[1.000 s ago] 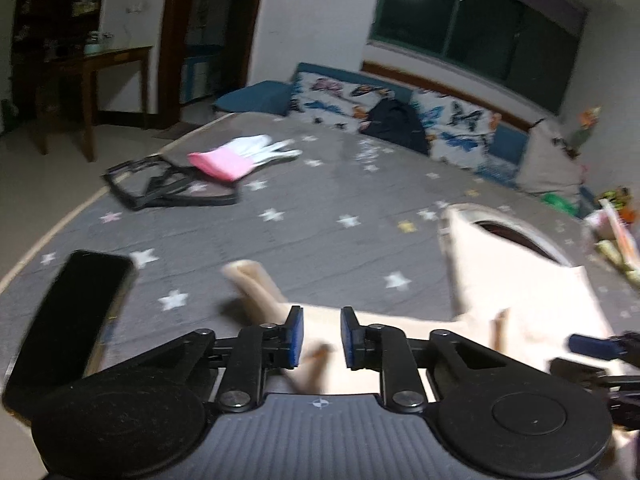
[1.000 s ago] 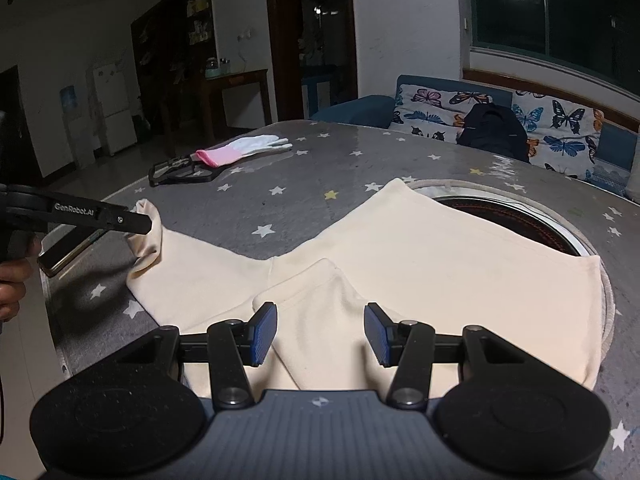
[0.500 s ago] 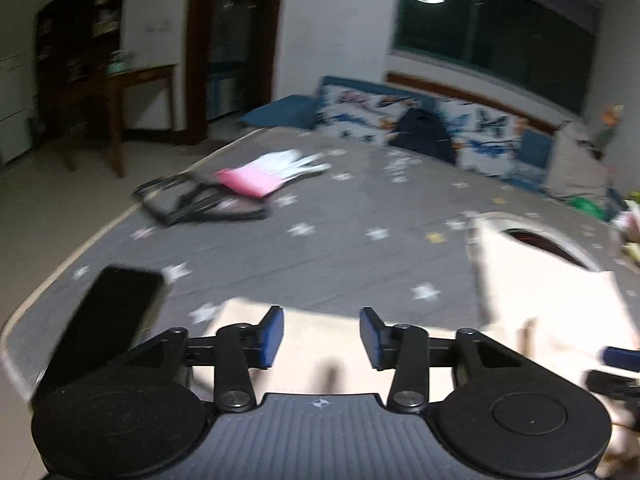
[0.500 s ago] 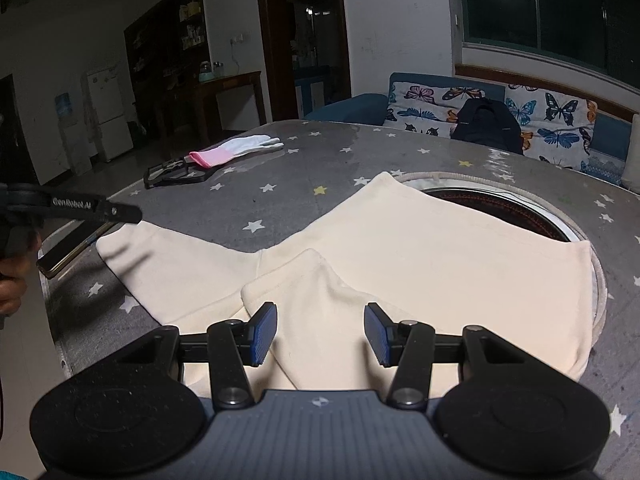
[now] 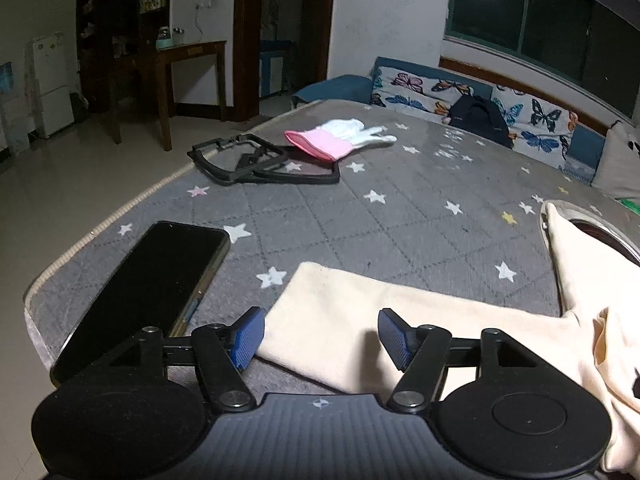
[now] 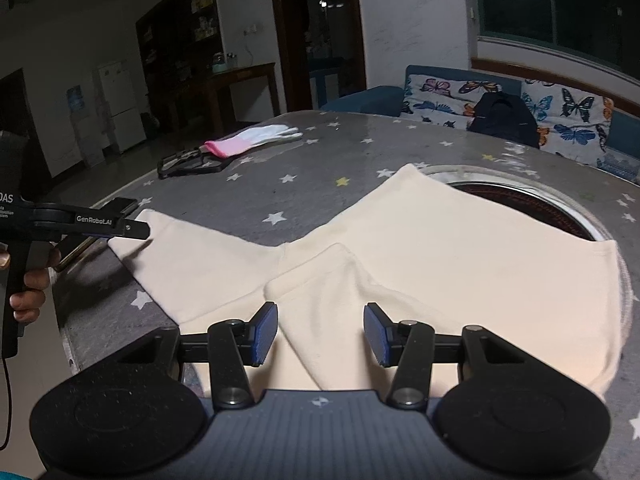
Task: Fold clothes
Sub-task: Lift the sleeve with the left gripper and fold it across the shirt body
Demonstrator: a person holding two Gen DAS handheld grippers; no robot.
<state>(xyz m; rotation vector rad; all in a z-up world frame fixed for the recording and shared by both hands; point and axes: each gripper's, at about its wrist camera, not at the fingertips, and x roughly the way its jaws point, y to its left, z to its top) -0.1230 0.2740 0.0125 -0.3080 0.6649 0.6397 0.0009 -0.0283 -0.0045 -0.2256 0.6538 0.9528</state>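
A cream long-sleeved garment (image 6: 460,248) lies spread on the grey star-patterned table cover (image 6: 304,168). One sleeve (image 5: 360,312) stretches flat toward the table's left edge; the other sleeve (image 6: 332,280) is folded over the body. My left gripper (image 5: 320,336) is open and empty, hovering just above the cuff end of the stretched sleeve; it also shows in the right wrist view (image 6: 132,231). My right gripper (image 6: 320,332) is open and empty above the folded sleeve.
A black phone (image 5: 148,288) lies next to the sleeve cuff near the table's edge. Black plastic frames (image 5: 256,160) and a pink-and-white glove (image 5: 336,138) lie farther back. A round dark opening (image 6: 528,204) sits under the garment's far side. A butterfly-patterned sofa (image 6: 520,100) stands behind.
My left gripper let go of the sleeve cuff, opened wide and drew back; the sleeve now lies flat and stretched out toward the left. My right gripper stayed open in place.
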